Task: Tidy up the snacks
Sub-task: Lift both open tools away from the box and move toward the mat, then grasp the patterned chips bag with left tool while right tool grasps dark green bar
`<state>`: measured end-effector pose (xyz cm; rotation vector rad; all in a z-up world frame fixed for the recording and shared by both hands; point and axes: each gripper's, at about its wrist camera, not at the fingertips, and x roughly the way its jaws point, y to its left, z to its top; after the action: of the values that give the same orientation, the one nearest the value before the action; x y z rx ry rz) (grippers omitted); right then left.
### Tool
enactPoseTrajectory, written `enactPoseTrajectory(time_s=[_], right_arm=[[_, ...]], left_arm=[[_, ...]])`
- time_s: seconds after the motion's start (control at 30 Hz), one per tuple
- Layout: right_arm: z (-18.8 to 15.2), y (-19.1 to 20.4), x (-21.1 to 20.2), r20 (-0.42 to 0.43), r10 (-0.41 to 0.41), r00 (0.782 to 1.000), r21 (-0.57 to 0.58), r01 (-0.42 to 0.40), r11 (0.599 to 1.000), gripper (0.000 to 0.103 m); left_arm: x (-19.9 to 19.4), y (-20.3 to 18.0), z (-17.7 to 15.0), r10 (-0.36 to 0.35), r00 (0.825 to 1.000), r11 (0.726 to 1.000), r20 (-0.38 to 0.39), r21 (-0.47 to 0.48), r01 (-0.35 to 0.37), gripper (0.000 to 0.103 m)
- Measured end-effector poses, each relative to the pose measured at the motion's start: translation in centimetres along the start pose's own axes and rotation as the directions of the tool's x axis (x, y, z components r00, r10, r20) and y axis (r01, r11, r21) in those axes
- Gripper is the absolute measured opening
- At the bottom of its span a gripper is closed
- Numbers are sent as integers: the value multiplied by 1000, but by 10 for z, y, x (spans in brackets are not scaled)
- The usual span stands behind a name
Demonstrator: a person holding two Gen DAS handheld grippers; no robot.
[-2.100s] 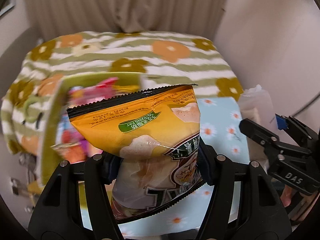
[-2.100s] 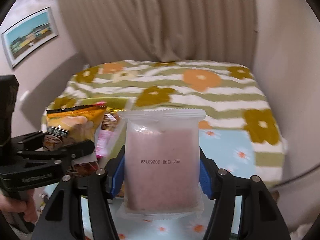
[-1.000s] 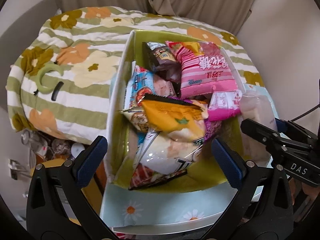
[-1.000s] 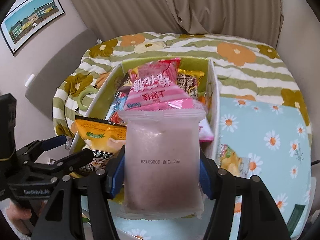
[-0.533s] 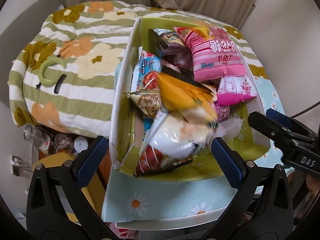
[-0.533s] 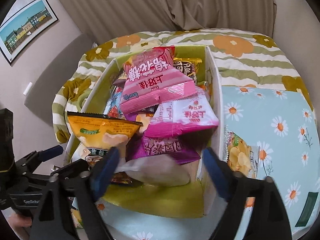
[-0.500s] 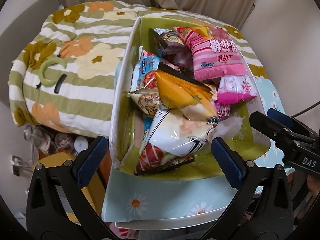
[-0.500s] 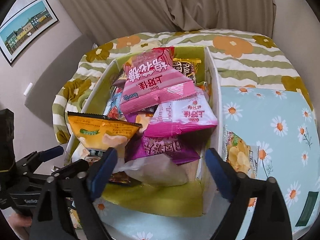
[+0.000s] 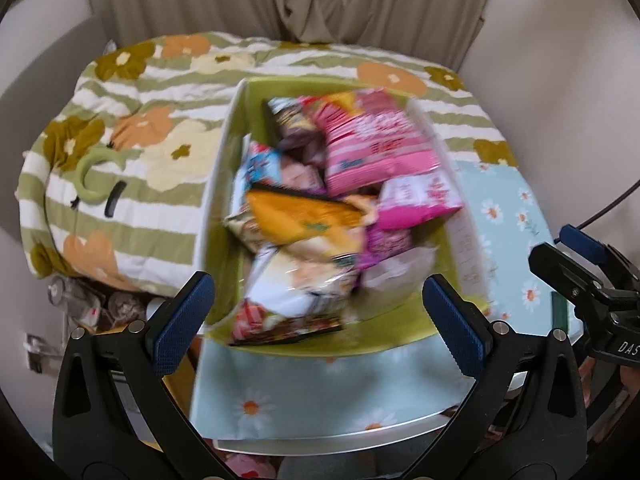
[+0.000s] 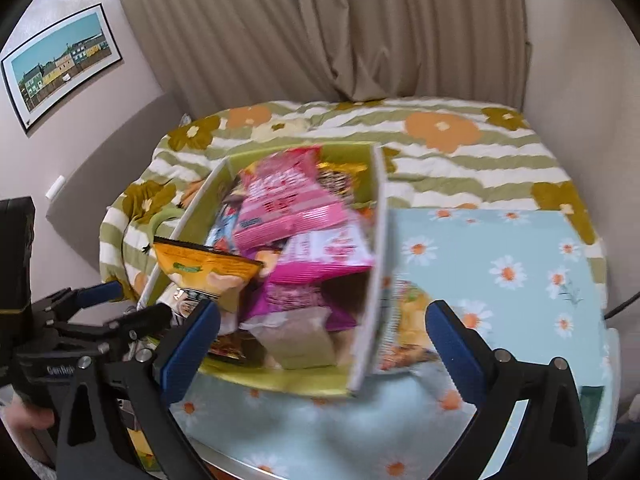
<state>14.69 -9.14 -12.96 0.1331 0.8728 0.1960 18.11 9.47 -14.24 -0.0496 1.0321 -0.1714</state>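
Green storage box [image 9: 224,184] standing on the bench [image 9: 320,396], against the far-left corner of its daisy-print cloth, packed full of snack bags. Landmark for everything below: that box.

Inside, toward the far end: large pink bag [image 9: 376,148] lying on top, a dark wrapped snack [image 9: 292,120] beside it. Below the pink bag, a smaller pink-and-white packet [image 9: 420,200]. Across the middle: orange chip bag [image 9: 296,220], its black sealed edge tilted up toward the left wall. Under it, at the near end, a pale bag [image 9: 296,284] with a red-and-dark packet [image 9: 280,326] at the very front. In the near right corner, a frosted pale-pink pouch [image 10: 296,340] lying loose beside a purple packet [image 10: 296,296]. All blurred; print unreadable.

Outside, just beyond the right wall on the cloth: one more chip bag [image 10: 408,320], touching or almost touching the wall; cannot tell which.

Left gripper [image 9: 316,320] hanging above the near end, jaws wide, blue pads well apart, nothing between them but the view down into the box. Right gripper [image 10: 320,340] above the near right corner, jaws opening, already spread wide, pads clear of the frosted pouch lying below. Each gripper visible at the edge of the other's view.

Behind the box: bed [image 10: 460,152] with a striped, flowered blanket, touching the far wall. Beyond that, beige curtain [image 10: 320,32]. Left of it, up on the wall, a framed picture [image 10: 60,60] of coloured houses.
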Motion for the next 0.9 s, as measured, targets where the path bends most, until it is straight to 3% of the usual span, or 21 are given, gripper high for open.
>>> enactPoseTrajectory(time_s=[0.2, 0.43, 0.67, 0.9], right_arm=[[-8, -52, -45, 42, -63, 997, 21, 62, 998, 102], [-28, -123, -81, 40, -145, 989, 55, 143, 988, 102], [-56, -190, -90, -11, -170, 985, 88, 171, 981, 102], [-108, -248, -69, -110, -200, 974, 139, 215, 967, 102]], left_arm=[[-20, -57, -2, -30, 998, 1000, 57, 10, 30, 103], [-14, -139, -15, -46, 998, 999, 52, 28, 45, 103], [20, -207, -43, -29, 999, 1000, -21, 8, 29, 103], [71, -234, -73, 7, 996, 997, -88, -78, -14, 103]])
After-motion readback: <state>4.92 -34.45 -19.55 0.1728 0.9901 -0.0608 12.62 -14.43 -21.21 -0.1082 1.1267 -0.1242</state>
